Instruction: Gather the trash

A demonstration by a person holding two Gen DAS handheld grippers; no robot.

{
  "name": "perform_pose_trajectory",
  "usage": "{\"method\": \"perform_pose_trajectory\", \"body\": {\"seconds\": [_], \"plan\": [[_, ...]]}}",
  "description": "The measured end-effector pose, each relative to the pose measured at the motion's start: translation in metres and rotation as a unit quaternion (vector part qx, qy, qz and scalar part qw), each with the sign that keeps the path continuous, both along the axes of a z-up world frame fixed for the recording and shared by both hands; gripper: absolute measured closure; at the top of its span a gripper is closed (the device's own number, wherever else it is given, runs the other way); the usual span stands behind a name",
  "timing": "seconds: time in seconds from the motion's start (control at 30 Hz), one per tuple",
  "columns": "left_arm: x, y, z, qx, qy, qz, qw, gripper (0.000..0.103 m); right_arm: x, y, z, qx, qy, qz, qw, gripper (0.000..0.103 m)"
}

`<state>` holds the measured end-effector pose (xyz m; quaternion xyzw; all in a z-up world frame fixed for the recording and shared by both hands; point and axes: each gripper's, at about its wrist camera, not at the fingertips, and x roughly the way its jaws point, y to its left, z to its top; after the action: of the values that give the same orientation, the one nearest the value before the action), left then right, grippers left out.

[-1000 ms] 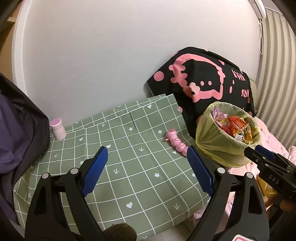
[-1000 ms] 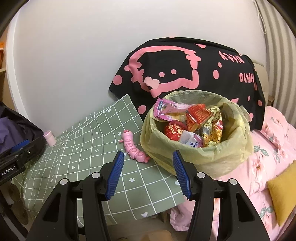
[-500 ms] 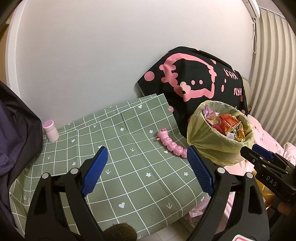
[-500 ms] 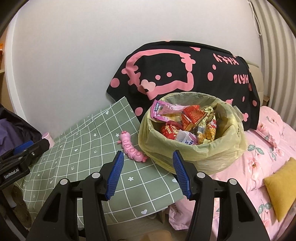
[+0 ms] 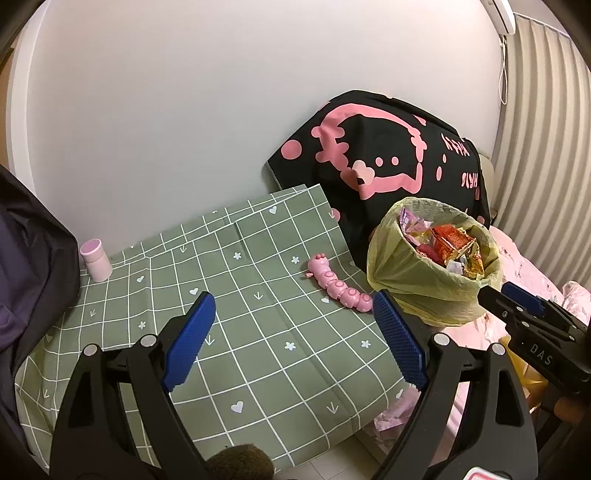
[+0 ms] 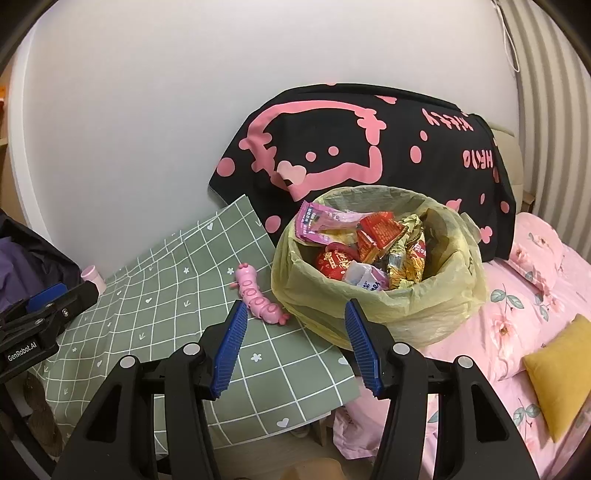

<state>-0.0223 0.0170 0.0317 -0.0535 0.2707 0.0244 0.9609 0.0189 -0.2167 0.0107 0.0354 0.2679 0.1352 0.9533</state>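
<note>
Yellow-lined trash bin (image 6: 376, 306) brims with wrappers; both hand-held grippers, left (image 5: 295, 343) and right (image 6: 295, 347), gape empty.

Plain white wall (image 5: 192, 110) straight ahead of both claws, evenly lit, no shadows of note. Ahead and below the left claw, a table under a green checked cloth (image 5: 258, 332) printed with white hearts, flowers and arrows. Far left of that claw, dark purple-black fabric (image 5: 26, 266) hanging at the edge of view. Ahead and right, a black blanket with a pink cat print (image 6: 369, 147) draped over a beige headboard (image 6: 511, 155). Right of the right claw, a bed in pink floral sheets (image 6: 524, 302) with a mustard cushion (image 6: 561, 373). Far right, pale pleated curtains (image 5: 546, 147); above them, a white air-conditioner corner (image 5: 502, 18). Pale floor tile (image 5: 314, 469) beneath the cloth's edge.
</note>
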Motion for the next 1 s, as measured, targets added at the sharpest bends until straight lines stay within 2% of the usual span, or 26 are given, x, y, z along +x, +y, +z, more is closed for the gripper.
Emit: {"method": "perform_pose_trajectory", "body": {"seconds": [1.0], "plan": [[-0.0020,-0.0089,0.0012,0.009,-0.003,-0.017,0.9998,0.020,-0.0038,-0.0067,0.0010,0.002,-0.005,-0.006,1.000,0.051]]}}
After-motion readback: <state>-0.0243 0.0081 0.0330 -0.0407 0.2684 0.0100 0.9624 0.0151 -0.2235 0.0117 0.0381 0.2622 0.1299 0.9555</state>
